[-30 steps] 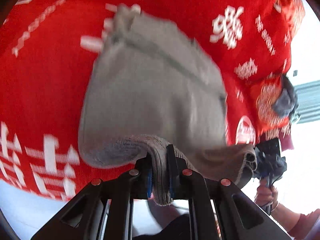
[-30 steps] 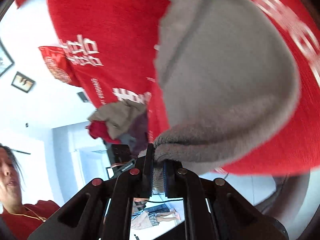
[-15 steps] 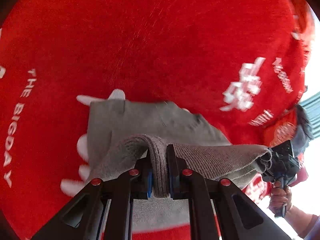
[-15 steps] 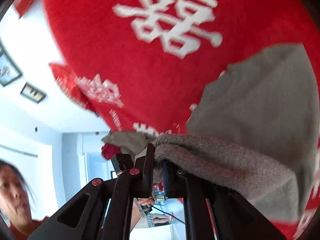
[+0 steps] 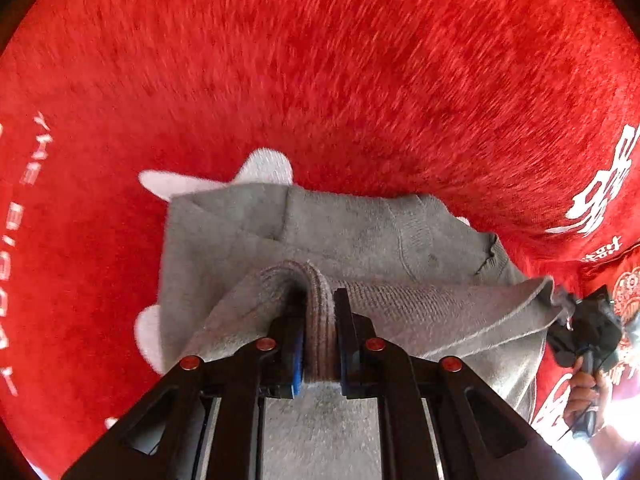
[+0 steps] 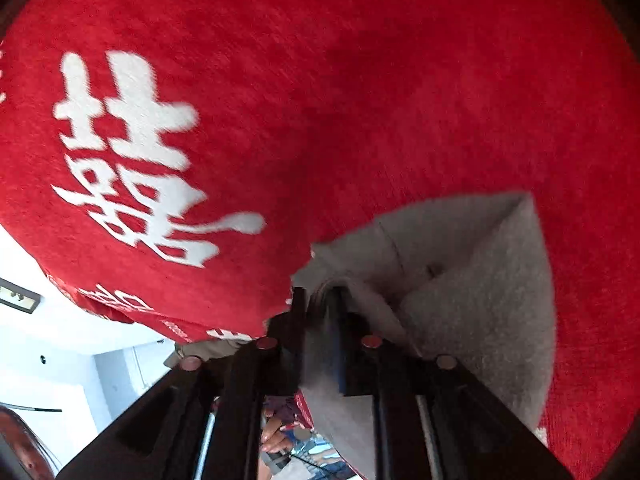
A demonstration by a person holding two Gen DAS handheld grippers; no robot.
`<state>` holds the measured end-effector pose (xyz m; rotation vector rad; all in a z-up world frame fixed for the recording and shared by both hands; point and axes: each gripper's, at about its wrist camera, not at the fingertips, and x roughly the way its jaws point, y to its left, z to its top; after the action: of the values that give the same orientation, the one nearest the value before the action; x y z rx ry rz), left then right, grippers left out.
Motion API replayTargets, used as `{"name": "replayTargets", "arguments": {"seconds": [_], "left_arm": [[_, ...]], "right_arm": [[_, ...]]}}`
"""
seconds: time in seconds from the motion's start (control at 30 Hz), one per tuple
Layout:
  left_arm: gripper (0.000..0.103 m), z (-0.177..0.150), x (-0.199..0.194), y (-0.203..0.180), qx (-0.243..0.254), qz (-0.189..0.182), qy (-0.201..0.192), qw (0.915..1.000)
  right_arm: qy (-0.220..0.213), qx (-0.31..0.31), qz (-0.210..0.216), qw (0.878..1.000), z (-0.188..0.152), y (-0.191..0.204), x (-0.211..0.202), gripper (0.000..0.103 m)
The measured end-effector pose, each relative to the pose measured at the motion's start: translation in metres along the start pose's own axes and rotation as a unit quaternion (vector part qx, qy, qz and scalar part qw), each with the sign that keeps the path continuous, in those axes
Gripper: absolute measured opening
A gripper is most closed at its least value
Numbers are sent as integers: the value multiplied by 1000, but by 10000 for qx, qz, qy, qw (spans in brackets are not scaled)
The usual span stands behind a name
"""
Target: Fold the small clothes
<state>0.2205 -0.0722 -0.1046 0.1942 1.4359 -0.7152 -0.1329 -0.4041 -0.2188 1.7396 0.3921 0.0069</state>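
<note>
- While the left tongs (image 5: 320,312) stay clamped narrow on a bunched ribbed edge of the grey garment (image 5: 360,240), the left wrist view shows that garment, a second ago hanging in the air, now lying doubled over on the red cloth (image 5: 320,80) of the worktop, the held edge brought across the lower layer.
- In the same view the right tongs (image 5: 568,316) sit at the garment's far corner, a hand (image 5: 584,392) below them.
- In the right wrist view the right tongs (image 6: 316,300) are opening, grey garment (image 6: 480,280) still between the jaws though no longer squeezed.
- The fold seems laid; the left release looks next.
</note>
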Motion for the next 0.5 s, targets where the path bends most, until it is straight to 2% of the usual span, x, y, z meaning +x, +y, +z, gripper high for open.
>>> {"name": "replayTargets", "arguments": {"seconds": [0.03,0.07,0.2,0.33,0.43,0.5], "left_arm": [[13,1,-4,-1,18,41,-46,10000],[13,2,-13,-2,36,129,-141,9998],[14,3,-31,-3,113,295,-282,9991],[14,-4,-26,6,176,590,-61,9981],[14,-11,-20,11,85,584,70,9982],[14,-14,-17,11,71,619,80,9980]], "right_arm": [[-111,-16,-43,9999,1,6,-6,44],[-181,-51,-80,9998,1,10,-10,64],[-162,-549,-631,9964,-5,35,-18,65],[160,-1066,-1308,9855,-21,49,-9,65],[408,-1300,-1630,9772,-30,48,3,65],[523,-1327,-1674,9755,-33,46,11,65]]}}
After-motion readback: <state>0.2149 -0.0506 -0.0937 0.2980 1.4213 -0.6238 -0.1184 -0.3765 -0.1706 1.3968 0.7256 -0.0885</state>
